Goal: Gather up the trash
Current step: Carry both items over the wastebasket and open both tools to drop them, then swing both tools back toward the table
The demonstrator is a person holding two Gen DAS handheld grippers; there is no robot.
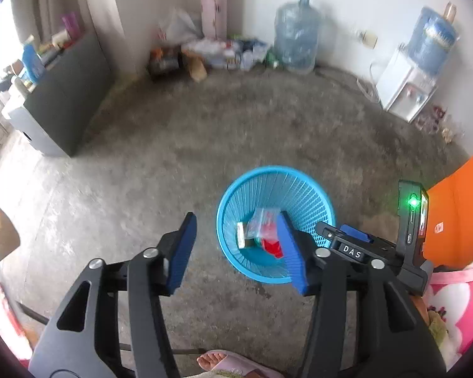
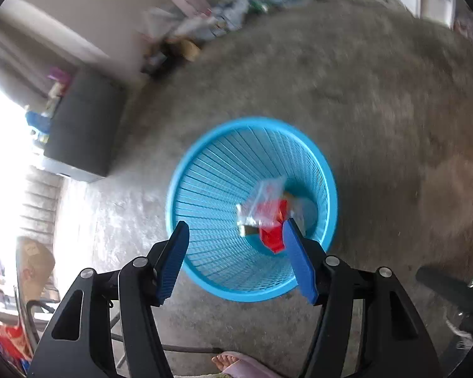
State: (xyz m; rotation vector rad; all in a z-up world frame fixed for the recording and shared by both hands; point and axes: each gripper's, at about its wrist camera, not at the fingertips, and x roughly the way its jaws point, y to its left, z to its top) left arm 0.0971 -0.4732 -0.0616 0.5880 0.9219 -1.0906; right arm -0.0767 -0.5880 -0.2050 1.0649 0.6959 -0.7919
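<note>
both tongs, left (image 1: 239,247) and right (image 2: 236,260), are seen parted and empty. wrappers (image 2: 269,217) in the basket (image 2: 186,170) at 12 o'clock are judged light, crinkly, slippery; pinching a bunched edge is advised.

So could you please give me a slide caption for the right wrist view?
Open right gripper above a blue basket holding a red wrapper and clear bag.

Glossy blue plastic basket (image 2: 205,189) on rough matt concrete floor (image 2: 362,94)

Blurred clutter pile (image 1: 211,53) at the wall stays unreadable.
</note>
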